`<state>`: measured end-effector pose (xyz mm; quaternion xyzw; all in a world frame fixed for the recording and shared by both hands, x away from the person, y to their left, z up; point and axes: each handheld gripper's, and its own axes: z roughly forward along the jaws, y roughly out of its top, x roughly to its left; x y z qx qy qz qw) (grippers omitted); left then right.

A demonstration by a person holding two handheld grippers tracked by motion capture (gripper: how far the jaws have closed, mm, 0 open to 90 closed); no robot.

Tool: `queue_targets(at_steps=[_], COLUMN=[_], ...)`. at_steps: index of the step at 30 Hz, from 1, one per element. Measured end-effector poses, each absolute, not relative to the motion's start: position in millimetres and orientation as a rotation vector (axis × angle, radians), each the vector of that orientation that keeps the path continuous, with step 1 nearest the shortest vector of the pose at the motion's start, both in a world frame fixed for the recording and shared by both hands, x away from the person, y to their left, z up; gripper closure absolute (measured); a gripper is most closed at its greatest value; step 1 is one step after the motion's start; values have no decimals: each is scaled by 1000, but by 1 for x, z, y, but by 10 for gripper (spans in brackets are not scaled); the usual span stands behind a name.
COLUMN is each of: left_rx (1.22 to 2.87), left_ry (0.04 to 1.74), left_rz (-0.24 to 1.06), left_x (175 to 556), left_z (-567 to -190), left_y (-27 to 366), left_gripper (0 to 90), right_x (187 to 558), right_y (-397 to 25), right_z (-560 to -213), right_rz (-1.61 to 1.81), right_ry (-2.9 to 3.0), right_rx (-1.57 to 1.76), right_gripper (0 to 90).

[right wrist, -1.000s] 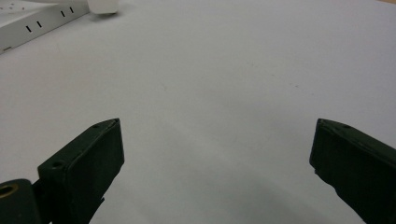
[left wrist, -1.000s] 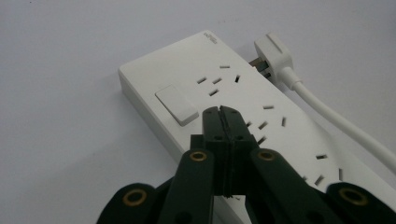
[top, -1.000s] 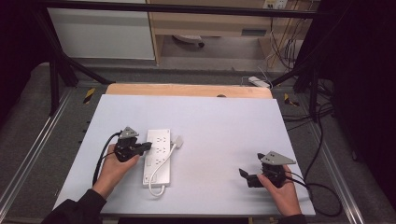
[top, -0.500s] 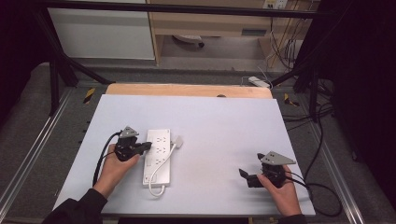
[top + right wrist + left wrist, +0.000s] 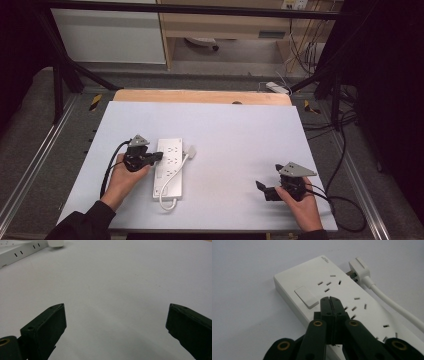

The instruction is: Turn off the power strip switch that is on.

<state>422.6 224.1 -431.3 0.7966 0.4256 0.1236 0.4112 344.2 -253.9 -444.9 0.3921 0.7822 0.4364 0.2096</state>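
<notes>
Power strip: a white power strip (image 5: 169, 166) is seen lying flat on the left half of the tabletop (image 5: 235, 135), its length running from the near edge toward the far edge; in the left gripper view (image 5: 342, 297) its rocker switch (image 5: 306, 297) and rows of socket slots are shown.
Plug and cord: the white plug (image 5: 190, 149) lies just beside the strip's right side near its far end, and the cord (image 5: 167, 200) is looped past the strip's near end.
Left hand-held gripper: the left hand-held gripper (image 5: 157, 156) is held over the strip's left edge; its jaws are pressed together with nothing between them, the tips just above the strip's face beside the switch (image 5: 330, 298).
Right hand-held gripper: the right hand-held gripper (image 5: 260, 186) is held near the right near corner of the tabletop, well apart from the strip, with its jaws spread wide over bare surface.
Change from the earlier frames: none can be made out; strip, plug and both hands are found in the same places.
Hidden or unclear: whether the left tips touch the strip cannot be told; the strip's near end is cut off in the left gripper view; only a corner of the strip (image 5: 17, 252) is caught in the right gripper view.
</notes>
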Motion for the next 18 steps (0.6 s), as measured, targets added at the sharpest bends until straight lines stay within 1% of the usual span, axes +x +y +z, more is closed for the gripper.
queue_targets(at_steps=[18], left_rx=[2002], left_ry=[1079], left_rz=[286], left_x=[425], left_z=[-431], left_y=[225], left_gripper=[900], right_x=[344], right_y=[-254], right_z=[-445], right_rz=[1208], right_ry=[2179], right_rx=[1083], right_gripper=[35])
